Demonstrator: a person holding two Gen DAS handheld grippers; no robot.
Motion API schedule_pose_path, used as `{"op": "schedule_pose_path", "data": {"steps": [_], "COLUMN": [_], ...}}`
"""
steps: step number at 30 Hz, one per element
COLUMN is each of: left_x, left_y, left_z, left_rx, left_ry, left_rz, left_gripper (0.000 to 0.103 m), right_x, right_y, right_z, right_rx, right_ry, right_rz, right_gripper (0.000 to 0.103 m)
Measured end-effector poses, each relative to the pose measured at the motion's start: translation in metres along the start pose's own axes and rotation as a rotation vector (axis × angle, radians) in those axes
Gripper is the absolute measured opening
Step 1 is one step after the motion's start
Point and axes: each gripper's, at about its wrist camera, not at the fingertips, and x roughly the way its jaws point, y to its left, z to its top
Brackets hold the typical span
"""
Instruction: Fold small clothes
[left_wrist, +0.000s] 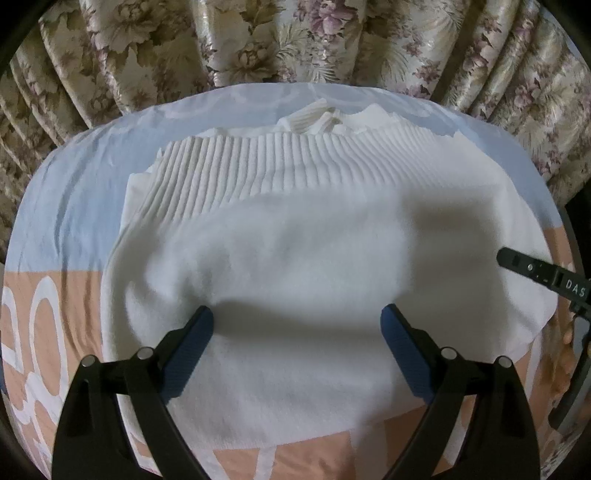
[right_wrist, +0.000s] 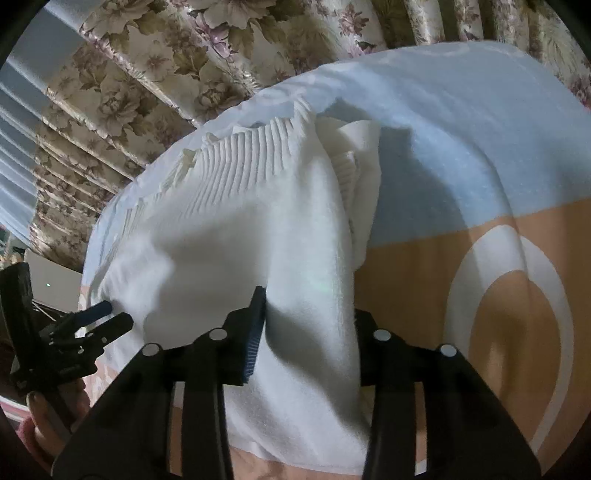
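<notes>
A white knit sweater with a ribbed hem lies folded on a bed; it also shows in the right wrist view. My left gripper is open, its blue pads resting over the near part of the sweater; it shows at the left in the right wrist view. My right gripper has a thick fold of the sweater's right edge between its fingers, with the right fingertip hidden behind the cloth. Its finger shows at the right edge of the left wrist view.
The bed sheet is light blue at the far half and peach with white shapes at the near half. A floral curtain hangs just behind the bed's far edge.
</notes>
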Motion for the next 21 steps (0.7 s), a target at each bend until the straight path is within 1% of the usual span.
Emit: {"op": "schedule_pose_path", "data": {"steps": [2,6,8,11,13,14,16,18,20,21], "left_x": [0.001,0.004,0.007,0.012,0.014,0.015,0.018,0.02,0.021,0.021], "left_y": [0.001,-0.002,-0.005,-0.008,-0.01,-0.012,-0.014,-0.016,-0.017,-0.017], "left_z": [0.0,-0.001,0.0,0.001,0.002,0.002,0.002,0.002,0.002,0.002], "left_rx": [-0.008,-0.001,0.001,-0.017,-0.025,-0.026,-0.032,-0.04,-0.046,-0.044], "left_ry": [-0.001,-0.003,-0.002,0.001,0.006,0.007,0.008,0.005,0.002,0.002], "left_rz": [0.0,0.028,0.051,0.078,0.101,0.111,0.134,0.146,0.154,0.156], "left_gripper": [0.092,0.092,0.092,0.092,0.092,0.092,0.092,0.093,0.093,0.093], "right_x": [0.002,0.004,0.003,0.002,-0.003,-0.009,-0.014,-0.021,-0.024,-0.024], "right_y": [-0.006,-0.012,-0.016,-0.017,-0.009,0.002,0.017,0.037,0.051,0.055], "right_z": [0.002,0.004,0.005,0.004,0.004,0.003,0.004,0.002,0.0,-0.001], "right_rx": [0.021,0.016,0.009,0.0,-0.033,-0.078,-0.124,-0.192,-0.228,-0.228], "right_ry": [0.008,0.013,0.014,0.019,0.006,-0.014,-0.04,-0.087,-0.122,-0.129], "right_rz": [0.029,0.077,0.093,0.116,0.097,0.073,0.036,-0.053,-0.093,-0.098], "right_gripper": [0.04,0.041,0.033,0.025,0.023,0.022,0.022,0.021,0.021,0.021]}}
